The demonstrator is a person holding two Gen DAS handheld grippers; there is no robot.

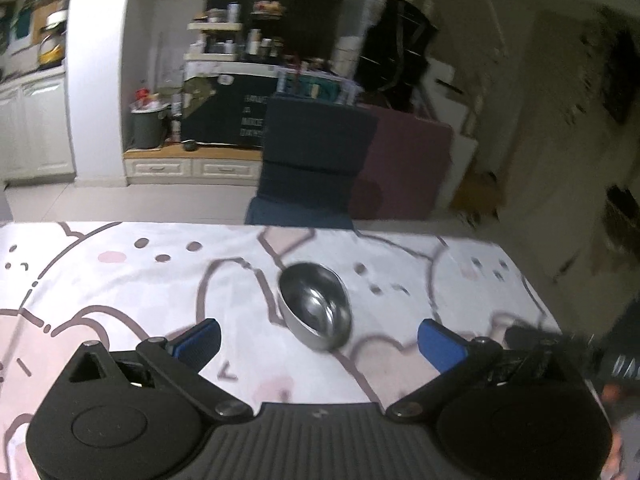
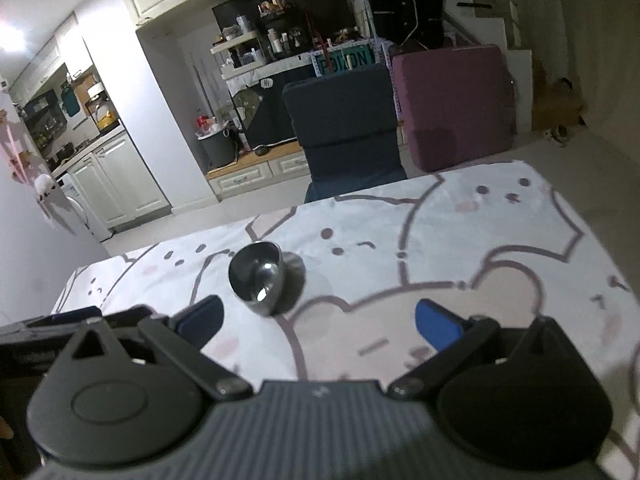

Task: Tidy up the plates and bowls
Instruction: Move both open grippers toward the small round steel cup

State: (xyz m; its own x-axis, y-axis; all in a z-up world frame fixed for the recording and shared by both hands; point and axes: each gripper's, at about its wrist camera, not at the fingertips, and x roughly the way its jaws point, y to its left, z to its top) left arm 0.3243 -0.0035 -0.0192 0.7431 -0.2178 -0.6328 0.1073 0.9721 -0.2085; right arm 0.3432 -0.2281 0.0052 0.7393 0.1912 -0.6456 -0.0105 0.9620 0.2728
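From the left wrist view, the left claw [image 1: 318, 338] stands wide, its two blue pads spread far apart with nothing pressed between them. A shiny steel bowl [image 1: 316, 306] sits on the surface [image 1: 120, 280], which is covered with a pale cloth printed with cartoon outlines; the bowl lies just beyond the claw, between the lines of the two pads but touching neither. Past the bowl, at the far edge of the surface, stands a dark blue chair [image 1: 316, 152], and to the right of that a purple cushion [image 1: 408, 164]. A dark blurred shape at the right edge, beside the bowl's side of the frame, cannot be told for certain. From the right wrist view, the right claw [image 2: 318, 320] is likewise wide and holds nothing. The steel bowl [image 2: 258, 278] rests on the surface [image 2: 480, 240] just ahead of the claw's left pad, apart from it. The dark blue chair [image 2: 344, 120] stands beyond the bowl, the purple cushion [image 2: 456, 104] to its right.
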